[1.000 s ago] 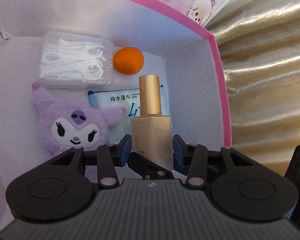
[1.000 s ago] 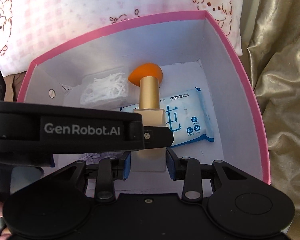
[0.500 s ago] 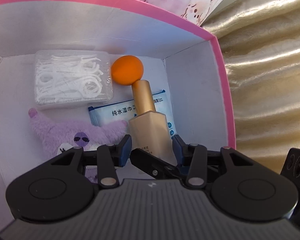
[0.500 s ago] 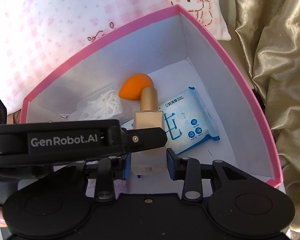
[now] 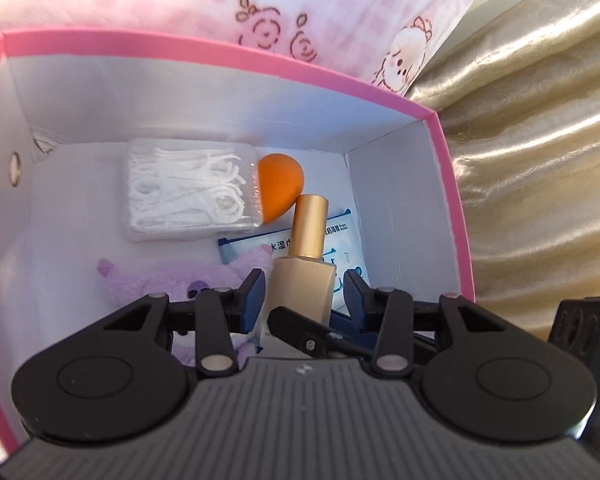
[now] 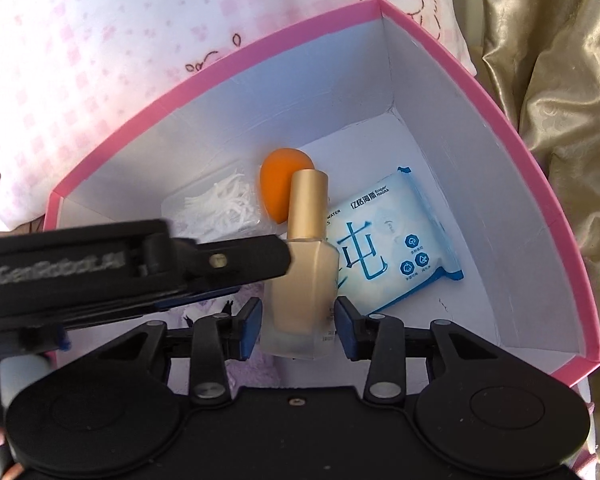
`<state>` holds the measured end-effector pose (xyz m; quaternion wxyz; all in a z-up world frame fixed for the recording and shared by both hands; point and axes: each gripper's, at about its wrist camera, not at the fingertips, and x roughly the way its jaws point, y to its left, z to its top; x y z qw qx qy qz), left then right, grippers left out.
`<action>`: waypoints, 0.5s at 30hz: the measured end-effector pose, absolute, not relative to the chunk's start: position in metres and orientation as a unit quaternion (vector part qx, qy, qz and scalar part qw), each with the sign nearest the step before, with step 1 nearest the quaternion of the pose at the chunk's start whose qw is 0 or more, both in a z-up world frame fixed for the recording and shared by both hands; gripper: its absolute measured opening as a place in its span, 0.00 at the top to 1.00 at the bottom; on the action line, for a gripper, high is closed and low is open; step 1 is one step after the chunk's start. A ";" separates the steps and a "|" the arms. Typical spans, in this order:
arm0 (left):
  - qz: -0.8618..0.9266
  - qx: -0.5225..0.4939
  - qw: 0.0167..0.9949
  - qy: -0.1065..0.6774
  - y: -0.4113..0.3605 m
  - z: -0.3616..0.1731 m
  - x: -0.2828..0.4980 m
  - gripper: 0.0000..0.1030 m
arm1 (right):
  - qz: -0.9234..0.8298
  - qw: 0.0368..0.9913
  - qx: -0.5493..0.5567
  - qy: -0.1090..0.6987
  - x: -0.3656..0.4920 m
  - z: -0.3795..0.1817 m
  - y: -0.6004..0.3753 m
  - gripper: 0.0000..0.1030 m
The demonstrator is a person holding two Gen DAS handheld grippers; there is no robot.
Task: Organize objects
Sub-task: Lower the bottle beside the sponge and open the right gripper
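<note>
A beige bottle with a gold cap point(image 5: 303, 280) point(image 6: 304, 280) is held above the inside of a pink box point(image 5: 228, 56) point(image 6: 540, 184). My left gripper point(image 5: 303, 300) and my right gripper point(image 6: 298, 326) both have their blue pads against the bottle's sides. The left gripper's finger crosses the right wrist view point(image 6: 236, 260). In the box lie an orange sponge point(image 5: 278, 186) point(image 6: 276, 192), a clear case of floss picks point(image 5: 188, 190) point(image 6: 220, 204), a blue wet-wipe pack point(image 6: 388, 248) and a purple plush point(image 5: 152, 280).
A pink patterned pillow point(image 5: 260, 4) point(image 6: 120, 40) lies behind the box. Gold fabric point(image 5: 540, 160) point(image 6: 560, 80) covers the area to the right. The box floor right of the wipes is bare white.
Both grippers and the bottle have risen and pulled back; the box contents look smaller and lower. The left gripper's finger has tilted in the right wrist view.
</note>
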<state>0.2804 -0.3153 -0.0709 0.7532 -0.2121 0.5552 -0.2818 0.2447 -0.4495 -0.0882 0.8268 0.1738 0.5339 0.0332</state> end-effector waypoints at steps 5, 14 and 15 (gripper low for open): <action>-0.244 -0.192 0.762 0.569 -0.303 -0.058 0.283 0.50 | 0.046 0.834 0.151 0.528 0.239 -0.084 -0.446 0.55; -0.221 -0.130 0.784 0.566 -0.280 -0.015 0.242 0.38 | 0.083 0.887 0.058 0.450 0.184 -0.025 -0.424 0.53; -0.221 -0.125 0.787 0.563 -0.276 -0.008 0.237 0.35 | 0.085 0.890 0.057 0.444 0.177 -0.019 -0.424 0.53</action>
